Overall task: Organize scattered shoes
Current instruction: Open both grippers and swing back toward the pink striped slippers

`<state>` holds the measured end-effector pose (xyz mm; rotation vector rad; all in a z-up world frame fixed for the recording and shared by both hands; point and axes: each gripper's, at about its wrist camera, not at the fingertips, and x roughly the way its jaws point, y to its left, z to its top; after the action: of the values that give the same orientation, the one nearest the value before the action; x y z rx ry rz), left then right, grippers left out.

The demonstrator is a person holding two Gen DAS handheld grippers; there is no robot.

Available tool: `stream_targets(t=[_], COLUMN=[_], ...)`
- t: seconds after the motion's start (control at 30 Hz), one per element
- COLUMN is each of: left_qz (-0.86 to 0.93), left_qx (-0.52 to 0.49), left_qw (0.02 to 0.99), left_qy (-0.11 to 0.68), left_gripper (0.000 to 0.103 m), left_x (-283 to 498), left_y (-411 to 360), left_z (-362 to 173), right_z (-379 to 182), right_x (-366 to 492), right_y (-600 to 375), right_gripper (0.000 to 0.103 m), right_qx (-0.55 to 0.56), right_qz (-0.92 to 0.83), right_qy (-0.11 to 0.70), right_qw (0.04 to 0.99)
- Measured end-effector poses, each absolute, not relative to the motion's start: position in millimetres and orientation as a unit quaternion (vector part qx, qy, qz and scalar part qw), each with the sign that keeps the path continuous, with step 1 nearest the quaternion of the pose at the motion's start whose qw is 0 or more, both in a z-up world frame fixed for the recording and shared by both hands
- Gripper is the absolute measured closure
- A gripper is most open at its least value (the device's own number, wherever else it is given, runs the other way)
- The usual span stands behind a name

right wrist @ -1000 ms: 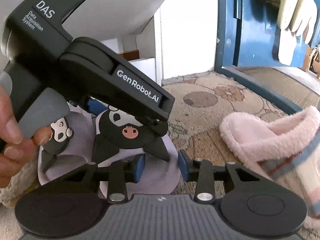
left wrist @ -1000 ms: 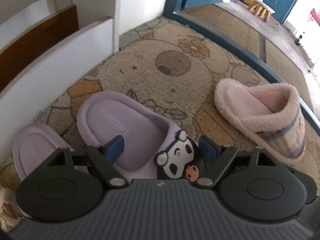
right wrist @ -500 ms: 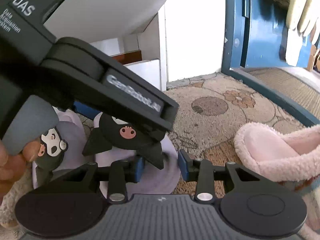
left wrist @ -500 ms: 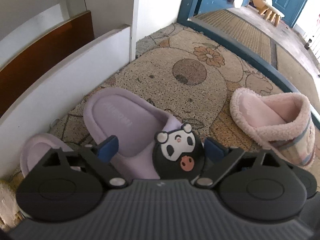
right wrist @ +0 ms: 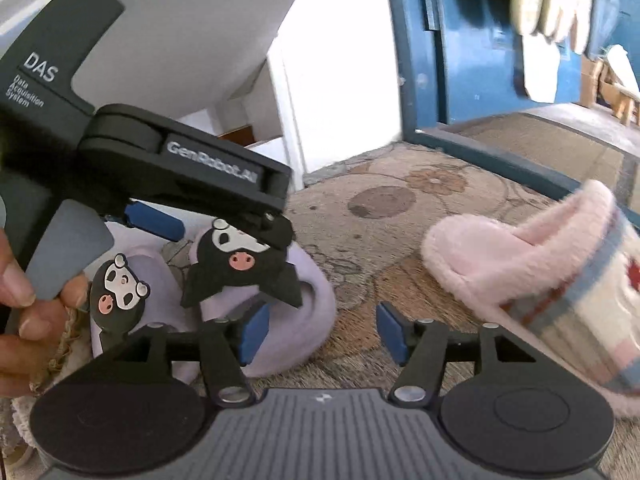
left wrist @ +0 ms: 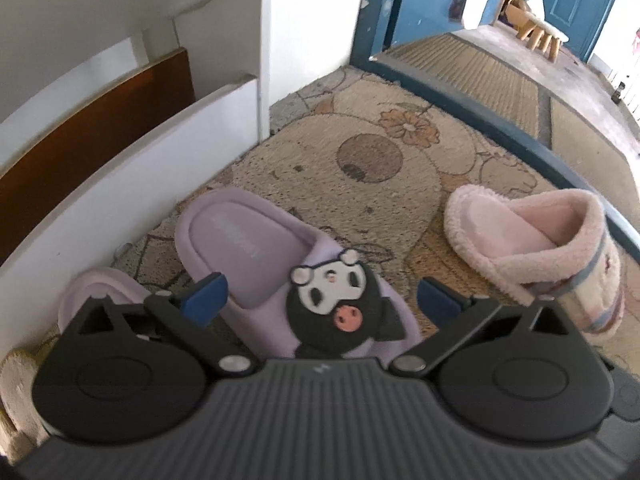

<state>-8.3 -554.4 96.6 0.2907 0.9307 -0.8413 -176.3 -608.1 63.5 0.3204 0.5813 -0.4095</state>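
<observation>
A lilac slide slipper (left wrist: 256,252) with a black cartoon charm (left wrist: 340,304) lies on the mat; my left gripper (left wrist: 320,300) is open, its blue pads either side of the toe, not touching. Its twin (left wrist: 96,292) lies to the left by the white board. A pink fluffy slipper (left wrist: 540,248) lies to the right. In the right wrist view my right gripper (right wrist: 320,336) is open over the mat between the lilac slipper (right wrist: 312,304) and the pink slipper (right wrist: 540,264). The left gripper's body (right wrist: 192,168) hangs above both lilac slippers.
A patterned beige mat (left wrist: 360,152) covers the floor. A white board (left wrist: 132,168) and a brown wooden panel (left wrist: 80,136) stand on the left. A blue door frame (left wrist: 480,96) borders the mat behind, with a striped mat (left wrist: 460,64) beyond.
My right gripper has opened wider. My left gripper has drawn back and up from the lilac slipper, still open. The slippers have not moved.
</observation>
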Motion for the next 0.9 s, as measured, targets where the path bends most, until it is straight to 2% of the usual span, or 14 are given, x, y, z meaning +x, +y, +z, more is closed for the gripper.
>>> stream_targets(t=[0.47,0.9], left_qz=[-0.490,-0.535], left_qx=[0.154,0.219], left_qw=[0.745,0.713], left_qy=[0.425,0.397], left_gripper=[0.000,0.000], left_x=[-78.9,-127.4], left_y=[-619.1,-676.4], left_z=[98.8,90.3], right_z=[55.1,51.8], right_x=[-291.0,-334.5], right_y=[-648.7,-678.6], right_gripper=[0.035,0.031], right_qx=[0.225,0.239], right_qz=[-0.314,-0.344], right_qy=[0.277,0.271], right_qw=[0.880,0.867])
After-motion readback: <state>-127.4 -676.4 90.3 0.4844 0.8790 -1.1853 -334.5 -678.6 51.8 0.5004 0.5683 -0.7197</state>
